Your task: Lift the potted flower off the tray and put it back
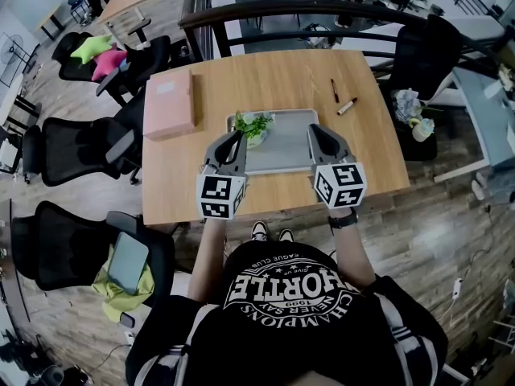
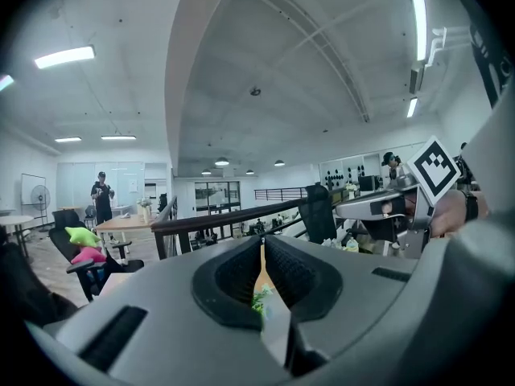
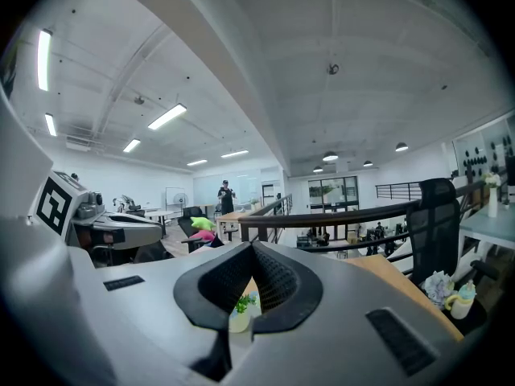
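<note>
The potted flower [image 1: 254,125], green leaves in a small pale pot, stands on the left back part of the grey tray [image 1: 283,153] in the middle of the wooden table. My left gripper [image 1: 236,137] hovers over the tray's left edge, its tips just beside the plant, jaws shut on nothing. The right gripper [image 1: 315,130] hangs over the tray's right edge, also shut and empty. In the left gripper view the closed gripper [image 2: 262,241] shows a bit of the green leaves [image 2: 258,300] below its tips. The right gripper [image 3: 252,246] likewise frames the pot [image 3: 239,318].
A pink box [image 1: 170,103] lies at the table's left side, and two pens [image 1: 335,90] [image 1: 348,105] lie at the back right. Black office chairs [image 1: 76,147] stand to the left, a dark railing [image 1: 322,14] runs behind the table. A person [image 2: 101,195] stands far off.
</note>
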The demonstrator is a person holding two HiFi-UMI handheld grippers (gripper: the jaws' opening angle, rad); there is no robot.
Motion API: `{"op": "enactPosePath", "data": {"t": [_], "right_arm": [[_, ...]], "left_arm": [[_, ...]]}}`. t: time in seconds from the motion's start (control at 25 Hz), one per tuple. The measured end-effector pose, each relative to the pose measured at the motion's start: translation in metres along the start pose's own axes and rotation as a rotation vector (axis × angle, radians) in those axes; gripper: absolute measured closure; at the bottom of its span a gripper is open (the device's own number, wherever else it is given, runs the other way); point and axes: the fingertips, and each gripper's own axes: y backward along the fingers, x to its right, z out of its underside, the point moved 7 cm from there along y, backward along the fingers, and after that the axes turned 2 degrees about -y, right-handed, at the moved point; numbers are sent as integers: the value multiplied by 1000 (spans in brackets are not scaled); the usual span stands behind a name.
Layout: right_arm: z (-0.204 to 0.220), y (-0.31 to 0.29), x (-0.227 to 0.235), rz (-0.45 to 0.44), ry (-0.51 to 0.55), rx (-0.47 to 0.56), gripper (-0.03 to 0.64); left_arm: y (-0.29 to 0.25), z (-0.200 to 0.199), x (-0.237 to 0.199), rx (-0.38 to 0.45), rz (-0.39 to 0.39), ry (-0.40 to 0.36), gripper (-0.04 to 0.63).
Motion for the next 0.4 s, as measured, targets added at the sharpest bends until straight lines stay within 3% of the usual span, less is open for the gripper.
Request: {"op": "enactPosePath", "data": {"t": [0.2, 0.28, 0.4], "right_arm": [[5, -4, 2, -17, -7, -14, 598], [8, -10, 4, -37, -4, -23, 598], [12, -23, 7, -89, 8, -40, 598]], "left_arm": [[-7, 9, 3, -62, 26, -1, 561], [-15, 22, 8, -154, 74, 9, 561], [-31, 52, 19, -358, 213, 59, 561]]}}
